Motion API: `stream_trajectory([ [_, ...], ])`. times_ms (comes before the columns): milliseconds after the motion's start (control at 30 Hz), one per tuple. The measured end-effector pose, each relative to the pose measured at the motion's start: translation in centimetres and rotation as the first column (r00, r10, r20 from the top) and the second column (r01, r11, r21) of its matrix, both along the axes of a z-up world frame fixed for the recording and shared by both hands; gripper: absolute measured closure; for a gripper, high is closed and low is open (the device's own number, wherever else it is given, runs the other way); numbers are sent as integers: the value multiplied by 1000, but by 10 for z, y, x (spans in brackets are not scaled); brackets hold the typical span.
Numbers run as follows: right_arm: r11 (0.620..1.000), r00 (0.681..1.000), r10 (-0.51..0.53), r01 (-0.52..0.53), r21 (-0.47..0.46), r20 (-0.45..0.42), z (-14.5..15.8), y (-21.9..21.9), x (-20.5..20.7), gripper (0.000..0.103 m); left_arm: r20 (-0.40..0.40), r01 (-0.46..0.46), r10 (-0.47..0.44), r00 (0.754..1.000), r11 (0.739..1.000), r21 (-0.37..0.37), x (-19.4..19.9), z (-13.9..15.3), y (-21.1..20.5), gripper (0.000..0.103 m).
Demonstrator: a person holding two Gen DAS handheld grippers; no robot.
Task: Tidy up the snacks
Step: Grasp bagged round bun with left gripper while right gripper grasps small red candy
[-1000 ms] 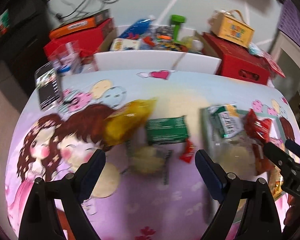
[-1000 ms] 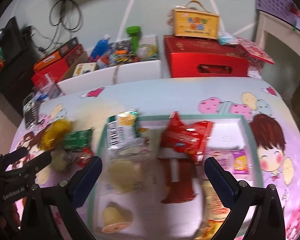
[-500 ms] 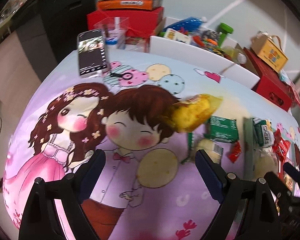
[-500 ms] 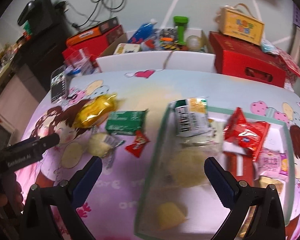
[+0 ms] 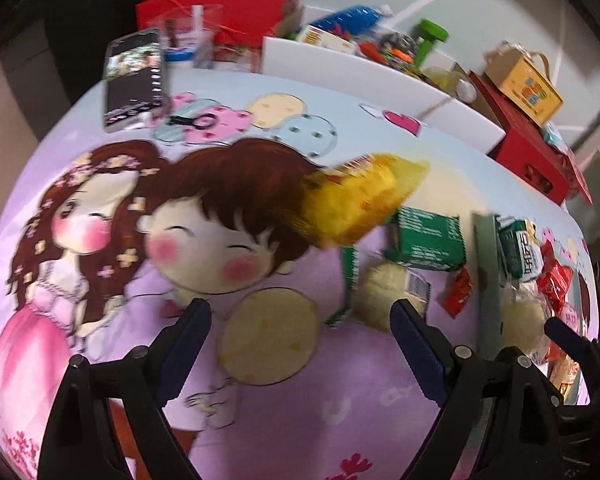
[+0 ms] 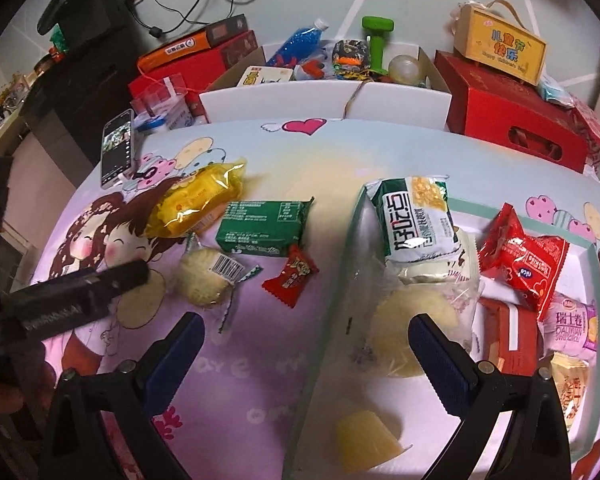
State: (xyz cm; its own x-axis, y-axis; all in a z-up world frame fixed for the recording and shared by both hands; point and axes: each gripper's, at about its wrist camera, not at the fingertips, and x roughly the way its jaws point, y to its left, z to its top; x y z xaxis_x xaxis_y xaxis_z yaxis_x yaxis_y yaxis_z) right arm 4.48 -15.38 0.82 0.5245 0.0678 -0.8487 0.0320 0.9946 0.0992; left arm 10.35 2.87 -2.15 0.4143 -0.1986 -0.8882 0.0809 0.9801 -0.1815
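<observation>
Loose snacks lie on the cartoon tablecloth: a yellow packet [image 6: 198, 200], a green packet [image 6: 262, 228], a pale round pastry [image 6: 204, 276] and a small red candy [image 6: 290, 280]. The same yellow packet [image 5: 360, 204], green packet [image 5: 428, 240] and pastry [image 5: 384, 294] show in the left wrist view. A green-rimmed tray [image 6: 348, 248] to the right holds several snacks, among them a white-green bag [image 6: 416, 220] and a red packet [image 6: 524, 264]. My left gripper [image 5: 300, 336] is open and empty, near the pastry. My right gripper [image 6: 306, 356] is open and empty over the tray's left rim.
A phone [image 6: 118, 148] lies at the table's far left. Behind the table stand a white box of toys [image 6: 324, 92], red boxes [image 6: 512, 116] and a yellow carton [image 6: 500, 52]. The left gripper's finger [image 6: 80, 284] shows at the left of the right wrist view.
Both grippers have swung to the left over the table. The left now faces the cartoon print and the loose snacks; the right moved from over the tray to its left rim.
</observation>
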Motion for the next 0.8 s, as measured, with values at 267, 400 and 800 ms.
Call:
stream_trajectory([
  [267, 999, 999, -34, 34, 3, 25, 7, -13, -1, 0, -7, 67, -67, 998, 998, -5, 6, -12, -26, 12],
  [400, 998, 998, -56, 56, 7, 32, 10, -21, -1, 0, -8, 110, -110, 994, 994, 0, 6, -17, -40, 12],
  [800, 996, 996, -84, 84, -1, 35, 12, -30, 0, 0, 3, 151, -151, 988, 987, 61, 12, -28, -61, 26],
])
